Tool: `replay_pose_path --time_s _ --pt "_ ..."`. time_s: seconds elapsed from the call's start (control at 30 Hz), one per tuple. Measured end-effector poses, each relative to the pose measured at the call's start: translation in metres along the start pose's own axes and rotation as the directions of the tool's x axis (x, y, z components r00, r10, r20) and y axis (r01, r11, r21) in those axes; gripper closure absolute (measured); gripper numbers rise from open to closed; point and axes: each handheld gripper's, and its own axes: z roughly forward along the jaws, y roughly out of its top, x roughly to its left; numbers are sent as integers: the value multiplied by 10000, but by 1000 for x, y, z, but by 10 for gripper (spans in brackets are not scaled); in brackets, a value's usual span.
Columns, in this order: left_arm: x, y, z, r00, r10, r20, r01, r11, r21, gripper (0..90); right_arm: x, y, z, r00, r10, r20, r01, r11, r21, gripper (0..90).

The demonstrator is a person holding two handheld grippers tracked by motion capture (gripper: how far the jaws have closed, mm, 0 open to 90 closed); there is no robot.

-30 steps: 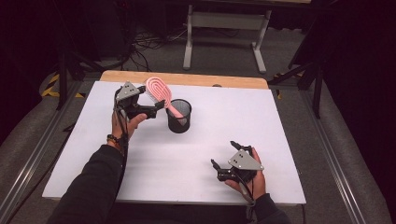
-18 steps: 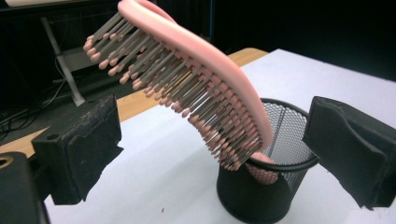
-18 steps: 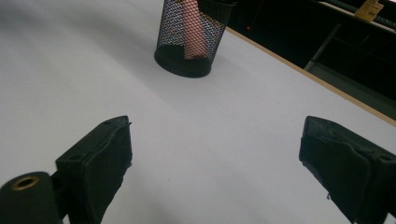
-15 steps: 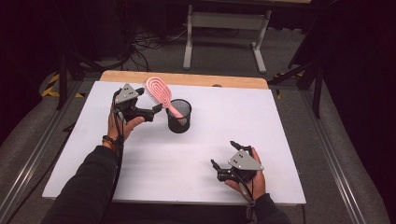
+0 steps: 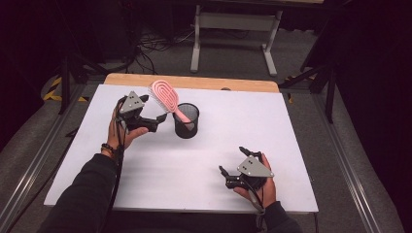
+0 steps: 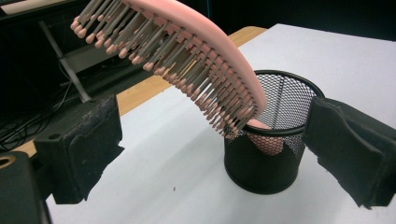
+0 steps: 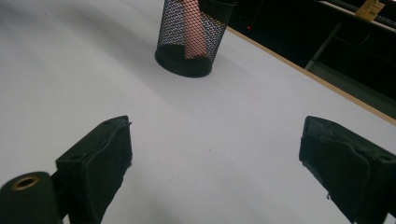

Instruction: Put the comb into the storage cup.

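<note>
Left gripper view: pink hairbrush (image 6: 205, 60), grey bristles down, handle in mesh cup (image 6: 271, 135), left claw (image 6: 215, 154) spread.

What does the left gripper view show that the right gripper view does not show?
The left gripper view shows the pink brush's bristled head leaning over the cup's rim. The right gripper view shows the brush's handle through the mesh, and the right gripper open over the bare white table. Both show the black mesh cup standing upright.

High view looks down; both claw views closely share the mesh cup (image 6: 268, 140).
</note>
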Motion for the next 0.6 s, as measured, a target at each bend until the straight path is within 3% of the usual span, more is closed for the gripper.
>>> replay_pose_path --time_s 0.6 --pt "-11 -12 -9 9985 541 101 -541 9985 -24 51 0 1 -1 10000 23 -25 -23 10000 -58 102"
